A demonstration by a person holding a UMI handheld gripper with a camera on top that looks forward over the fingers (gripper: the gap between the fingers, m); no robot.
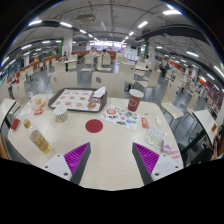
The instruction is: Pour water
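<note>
Gripper (112, 160) hangs above the near edge of the counter (110, 150), jaws wide, nothing between them, purple pads (76, 156) facing in.

Task thing for pouring: looks like the dark red cup (134, 102), far right of centre on the counter, well beyond the jaws and a bit right of their centre line. Standing upright, so long axis vertical; approach prob. needs to go forward and slightly right, jaws kept level to take it from the side. Can't tell if it holds water.

A flat red disc (94, 126), maybe a coaster or lid, lies nearer, ahead and slightly left of the jaws, well apart from the cup. Possible target spot, not sure.

Other stuff: tray (74, 98) far left w/ small items on it, a bottle-like thing (40, 140) lying near left, printed paper (122, 116) near centre, just below the cup. Busy hall behind.

No grasp yet; task seems at its start.
</note>
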